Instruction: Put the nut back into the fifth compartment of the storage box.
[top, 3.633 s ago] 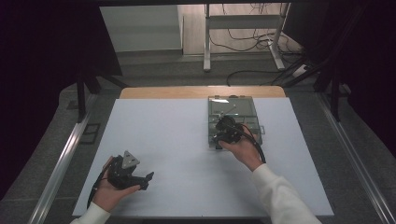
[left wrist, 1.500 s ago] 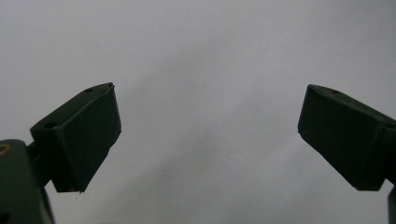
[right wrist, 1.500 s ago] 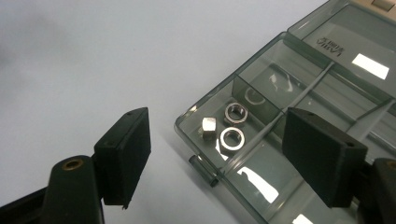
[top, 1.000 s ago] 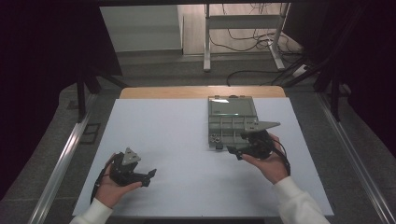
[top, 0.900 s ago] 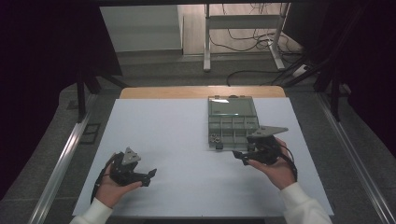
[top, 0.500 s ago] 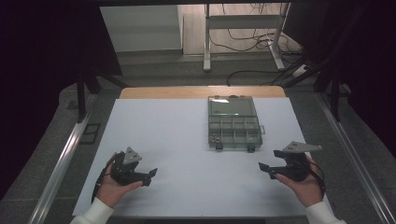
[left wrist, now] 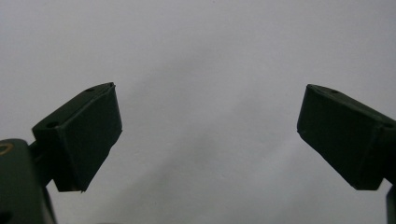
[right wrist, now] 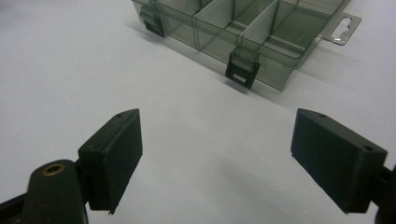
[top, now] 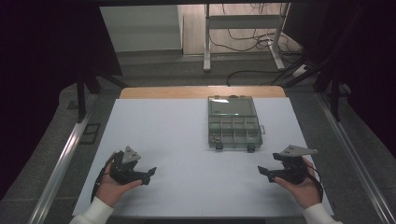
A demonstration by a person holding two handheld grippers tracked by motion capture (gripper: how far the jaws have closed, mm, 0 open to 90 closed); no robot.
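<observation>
Right gripper view: right gripper [right wrist: 215,158] jaws wide apart, empty.

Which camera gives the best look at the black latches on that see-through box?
The right gripper view: one latch is close and sharp. The high view shows the whole box with latches tiny. The left gripper view faces bare table.
</observation>
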